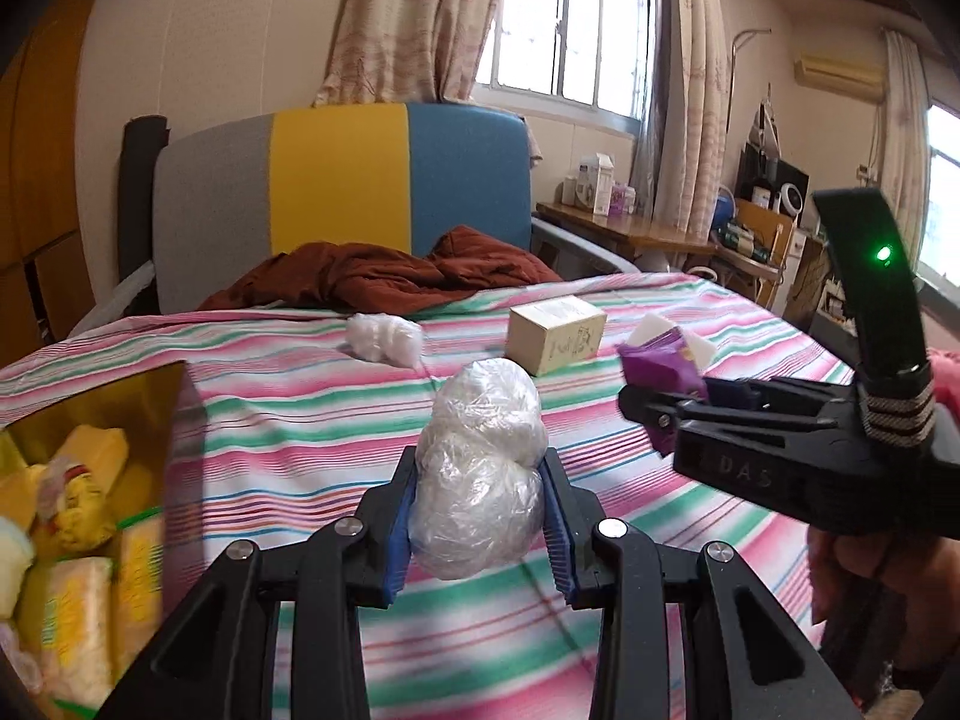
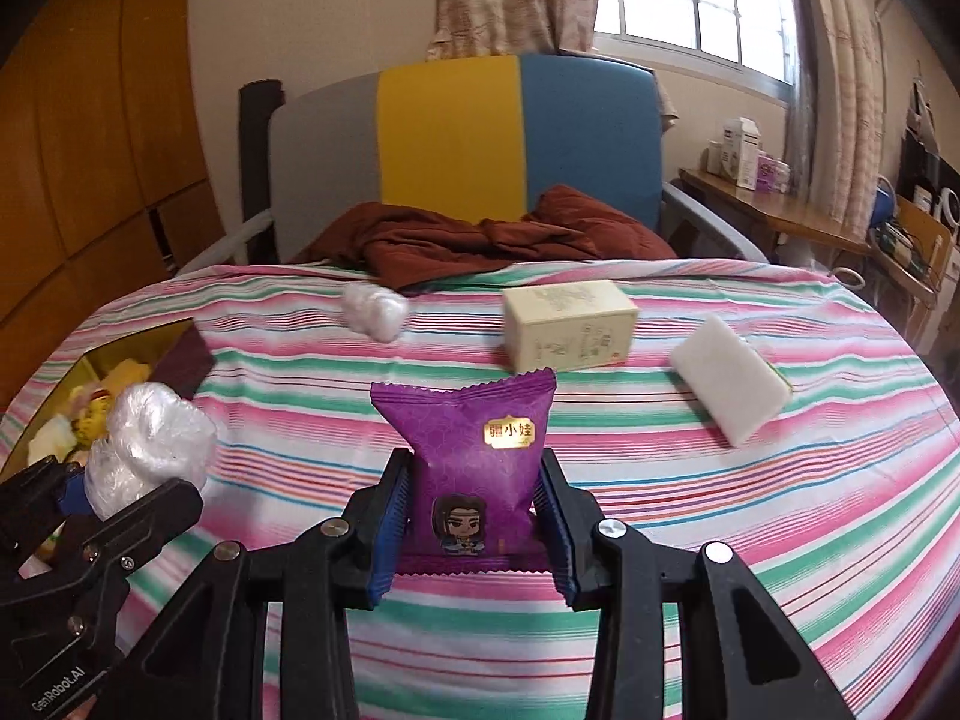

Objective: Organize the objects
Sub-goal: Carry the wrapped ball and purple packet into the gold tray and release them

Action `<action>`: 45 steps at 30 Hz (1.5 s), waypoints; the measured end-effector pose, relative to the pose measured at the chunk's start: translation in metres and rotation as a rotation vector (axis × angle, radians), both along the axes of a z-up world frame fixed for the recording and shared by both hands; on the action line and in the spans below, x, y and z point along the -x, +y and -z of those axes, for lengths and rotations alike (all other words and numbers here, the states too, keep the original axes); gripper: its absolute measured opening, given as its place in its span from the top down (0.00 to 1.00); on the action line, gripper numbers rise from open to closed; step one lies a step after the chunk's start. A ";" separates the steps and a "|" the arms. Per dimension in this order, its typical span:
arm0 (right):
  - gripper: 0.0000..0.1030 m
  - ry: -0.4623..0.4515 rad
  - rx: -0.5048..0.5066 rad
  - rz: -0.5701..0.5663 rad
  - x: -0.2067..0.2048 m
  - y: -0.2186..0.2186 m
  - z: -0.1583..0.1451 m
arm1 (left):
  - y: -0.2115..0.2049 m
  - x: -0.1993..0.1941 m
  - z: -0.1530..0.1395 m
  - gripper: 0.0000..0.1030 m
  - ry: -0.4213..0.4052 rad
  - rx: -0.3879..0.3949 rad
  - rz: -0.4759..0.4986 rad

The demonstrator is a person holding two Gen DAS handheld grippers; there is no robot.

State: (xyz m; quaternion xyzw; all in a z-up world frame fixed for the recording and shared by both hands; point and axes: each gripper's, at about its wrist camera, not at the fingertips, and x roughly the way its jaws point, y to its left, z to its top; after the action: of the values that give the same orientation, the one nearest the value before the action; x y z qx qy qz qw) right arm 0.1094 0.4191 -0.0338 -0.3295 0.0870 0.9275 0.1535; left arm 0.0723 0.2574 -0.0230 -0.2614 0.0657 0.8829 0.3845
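Pinching a crumpled clear plastic bundle [image 1: 480,468] between its blue pads, the left claw [image 1: 480,516] is holding it above the striped bed [image 1: 600,630], while the right claw [image 2: 477,516] is gripping a purple snack packet [image 2: 474,468] by its lower half. An open gold box [image 1: 150,384] of yellow packs is sitting at the bed's left edge, cut off by the frame and blurred, so its contents are hard to make out. From the left wrist view the right claw is covering most of a white block [image 2: 729,378]. Farther back, a second plastic wad [image 2: 373,306] and a cream carton [image 2: 567,324] are lying apart, with bare sheet between them. A rust-brown blanket [image 2: 480,240] is bunching against the headboard [image 2: 450,132].
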 end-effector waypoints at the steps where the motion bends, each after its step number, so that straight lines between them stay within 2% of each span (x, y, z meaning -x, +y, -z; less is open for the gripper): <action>1: 0.61 0.001 -0.001 -0.017 0.002 -0.008 -0.002 | -0.008 -0.001 -0.003 0.64 -0.001 -0.007 -0.004; 10: 0.61 0.006 0.046 -0.177 0.029 -0.077 -0.014 | -0.084 0.012 -0.014 0.64 -0.037 -0.047 -0.100; 22: 0.61 -0.006 0.101 -0.435 0.059 -0.181 -0.027 | -0.204 0.057 -0.011 0.64 -0.099 -0.119 -0.385; 24: 0.61 -0.018 0.109 -0.465 0.065 -0.195 -0.026 | -0.223 0.067 -0.007 0.64 -0.130 -0.125 -0.430; 29: 0.61 -0.056 0.132 -0.512 0.076 -0.223 -0.019 | -0.250 0.089 0.008 0.64 -0.206 -0.122 -0.496; 33: 0.59 -0.103 0.150 -0.531 0.084 -0.234 -0.009 | -0.256 0.100 0.019 0.63 -0.259 -0.108 -0.500; 34: 0.55 -0.114 0.152 -0.530 0.086 -0.236 -0.006 | -0.257 0.103 0.021 0.62 -0.278 -0.102 -0.490; 36: 0.52 -0.140 0.159 -0.520 0.087 -0.237 0.000 | -0.260 0.105 0.023 0.44 -0.289 -0.099 -0.512; 40: 0.52 -0.120 0.199 -0.509 0.084 -0.227 -0.001 | -0.269 0.096 0.017 0.32 -0.261 -0.150 -0.549; 42: 0.52 -0.109 0.195 -0.501 0.081 -0.223 -0.002 | -0.276 0.093 0.010 0.13 -0.231 -0.168 -0.601; 44: 0.52 -0.109 0.191 -0.495 0.080 -0.220 -0.003 | -0.285 0.089 0.005 0.02 -0.201 -0.197 -0.671; 45: 0.52 -0.108 0.188 -0.487 0.078 -0.219 -0.003 | -0.288 0.087 0.003 0.01 -0.192 -0.208 -0.697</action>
State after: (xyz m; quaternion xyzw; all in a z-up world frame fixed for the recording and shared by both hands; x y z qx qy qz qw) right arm 0.0310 0.2006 -0.0310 -0.4027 0.0824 0.9060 -0.1011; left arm -0.0147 -0.0309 -0.0259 -0.3092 -0.1537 0.9342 0.0898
